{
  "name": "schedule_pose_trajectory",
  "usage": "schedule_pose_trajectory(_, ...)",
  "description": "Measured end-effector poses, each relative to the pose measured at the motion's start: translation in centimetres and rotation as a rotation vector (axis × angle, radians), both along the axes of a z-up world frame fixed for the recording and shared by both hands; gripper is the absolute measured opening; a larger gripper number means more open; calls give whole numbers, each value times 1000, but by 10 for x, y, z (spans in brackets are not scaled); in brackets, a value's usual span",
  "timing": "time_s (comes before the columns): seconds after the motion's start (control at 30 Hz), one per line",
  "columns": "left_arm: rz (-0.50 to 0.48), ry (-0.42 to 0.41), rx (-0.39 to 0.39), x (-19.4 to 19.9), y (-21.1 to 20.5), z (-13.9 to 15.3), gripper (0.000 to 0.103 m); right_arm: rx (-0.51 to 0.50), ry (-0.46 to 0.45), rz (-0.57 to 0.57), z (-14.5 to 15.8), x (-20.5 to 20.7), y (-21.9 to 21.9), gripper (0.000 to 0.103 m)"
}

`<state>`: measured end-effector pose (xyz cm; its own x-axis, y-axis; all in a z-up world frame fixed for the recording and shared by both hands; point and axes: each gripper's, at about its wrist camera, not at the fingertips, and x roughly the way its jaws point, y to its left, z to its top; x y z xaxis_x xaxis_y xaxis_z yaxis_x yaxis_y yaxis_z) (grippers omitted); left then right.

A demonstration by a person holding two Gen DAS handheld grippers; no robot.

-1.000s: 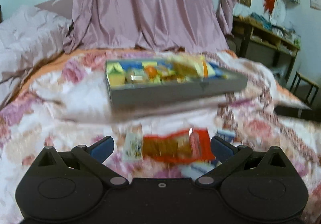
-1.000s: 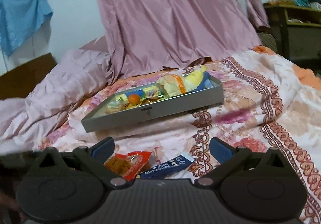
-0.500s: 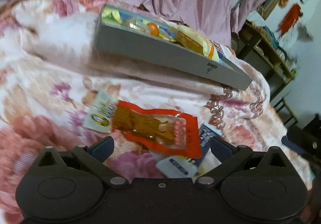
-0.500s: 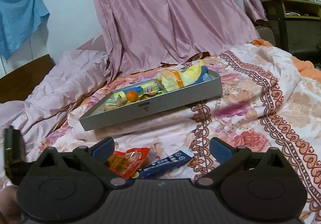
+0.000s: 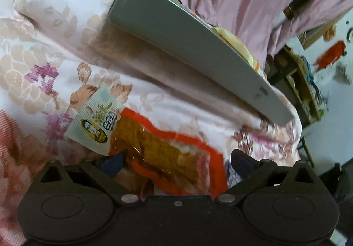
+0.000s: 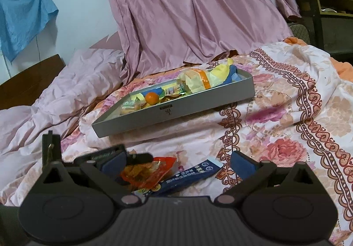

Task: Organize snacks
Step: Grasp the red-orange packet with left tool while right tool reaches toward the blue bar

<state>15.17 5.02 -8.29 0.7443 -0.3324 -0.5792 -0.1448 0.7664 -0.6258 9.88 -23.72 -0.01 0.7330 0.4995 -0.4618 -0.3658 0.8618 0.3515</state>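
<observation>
Your left tool (image 5: 174, 161) has dropped down, wide open around the red snack pack (image 5: 167, 153) on the bed (image 5: 44, 51). Its white label (image 5: 97, 122) shows Chinese words. Your right tool (image 6: 176, 161) is open above a blue packet (image 6: 189, 175).

Glossy plastic snack packet (image 5: 167, 153) (red-edged), matt grey metal tray (image 6: 198, 102), satin curtain (image 6: 187, 14).
</observation>
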Motion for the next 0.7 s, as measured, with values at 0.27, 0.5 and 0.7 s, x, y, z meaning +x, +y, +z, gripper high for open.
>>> schedule_pose_trajectory(0.27, 19, -1, -47, 18, 10, -10, 46, -16, 19, -2, -5, 1, 3, 103)
schedule_pose_trajectory(0.5, 73, 13, -160, 24, 25, -15, 37, -30, 26, -6, -7, 1, 4, 103)
schedule_pose_trajectory(0.7, 89, 9, -173, 37, 22, -15, 39, -51, 34, 10, -10, 1, 7, 103)
